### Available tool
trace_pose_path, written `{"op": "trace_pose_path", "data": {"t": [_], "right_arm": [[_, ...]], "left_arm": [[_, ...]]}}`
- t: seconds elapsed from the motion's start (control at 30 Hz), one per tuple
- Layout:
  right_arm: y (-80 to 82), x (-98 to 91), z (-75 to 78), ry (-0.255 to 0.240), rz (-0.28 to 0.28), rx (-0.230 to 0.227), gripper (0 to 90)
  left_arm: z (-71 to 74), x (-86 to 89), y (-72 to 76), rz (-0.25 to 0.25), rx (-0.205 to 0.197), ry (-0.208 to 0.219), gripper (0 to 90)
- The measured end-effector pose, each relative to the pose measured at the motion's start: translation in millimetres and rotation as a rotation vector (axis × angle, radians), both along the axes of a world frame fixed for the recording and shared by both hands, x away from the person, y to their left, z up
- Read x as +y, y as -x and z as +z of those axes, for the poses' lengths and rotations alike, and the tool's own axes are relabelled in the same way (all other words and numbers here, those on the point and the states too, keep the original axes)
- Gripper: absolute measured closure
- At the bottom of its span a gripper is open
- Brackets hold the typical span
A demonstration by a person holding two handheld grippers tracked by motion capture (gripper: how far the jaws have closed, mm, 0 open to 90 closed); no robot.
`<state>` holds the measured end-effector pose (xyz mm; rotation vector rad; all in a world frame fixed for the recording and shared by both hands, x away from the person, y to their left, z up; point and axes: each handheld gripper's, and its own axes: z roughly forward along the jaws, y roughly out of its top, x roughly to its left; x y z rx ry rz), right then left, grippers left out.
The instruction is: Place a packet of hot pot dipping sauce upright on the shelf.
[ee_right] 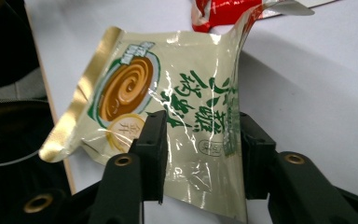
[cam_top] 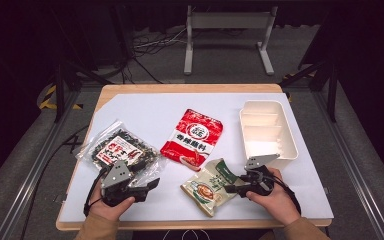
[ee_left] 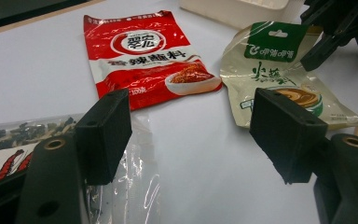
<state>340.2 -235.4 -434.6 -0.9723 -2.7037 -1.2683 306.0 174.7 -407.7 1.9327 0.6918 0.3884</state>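
A beige and green sauce packet (cam_top: 207, 187) lies near the table's front edge, right of centre. My right gripper (cam_top: 231, 189) comes at it from the right. In the right gripper view the packet (ee_right: 135, 84) bows up between the pads of my right gripper (ee_right: 203, 144): its edge rests against one pad and the other pad lies on its face. My left gripper (cam_top: 152, 184) is open at the front left, with bare table between its pads (ee_left: 107, 130). It hovers at the edge of a clear bag of dark dried food (cam_top: 117, 147). The sauce packet (ee_left: 279, 79) lies ahead of it.
A red seasoning packet (cam_top: 192, 137) lies flat mid-table, and in the left gripper view the red packet (ee_left: 140, 60) is far ahead. A white divided bin (cam_top: 267, 132) stands at the right. A white sheet (cam_top: 145, 112) covers the wooden table.
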Motion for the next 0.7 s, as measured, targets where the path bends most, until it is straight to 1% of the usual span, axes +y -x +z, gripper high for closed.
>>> {"op": "trace_pose_path", "data": {"t": [0.07, 0.17, 0.2, 0.27, 0.33, 0.5, 0.6, 0.7], "right_arm": [[-1.0, 2.7, -1.7, 0.040, 0.007, -0.013, 67.0], [-3.4, 5.4, -2.9, 0.106, 0.023, -0.041, 77.5], [-4.1, 5.8, -2.7, 0.120, 0.025, -0.049, 81.2], [-5.8, 6.2, -2.1, 0.140, 0.029, -0.056, 85.4], [-7.3, 6.2, -1.7, 0.139, 0.033, -0.050, 88.0], [-7.8, 7.7, 1.4, 0.150, 0.039, -0.047, 88.9], [-7.4, 8.2, 6.0, 0.149, 0.034, -0.045, 89.1], [-6.4, 9.1, 13.1, 0.147, 0.031, -0.044, 89.2]], "left_arm": [[-0.2, 0.0, -0.1, 0.000, 0.001, 0.002, 29.9], [-1.3, 0.4, -0.8, -0.001, -0.005, 0.027, 28.8], [-1.8, 0.3, -1.2, 0.000, -0.008, 0.036, 28.6], [-2.0, 0.6, -1.5, 0.001, -0.010, 0.031, 28.9], [-2.5, 0.4, -1.6, 0.004, -0.012, 0.029, 29.0], [-2.9, 1.9, -2.5, 0.009, -0.010, 0.034, 28.6], [-2.7, 3.2, -2.4, 0.015, -0.011, 0.039, 28.1], [-2.5, 4.4, -2.5, 0.021, -0.009, 0.036, 27.8]]}}
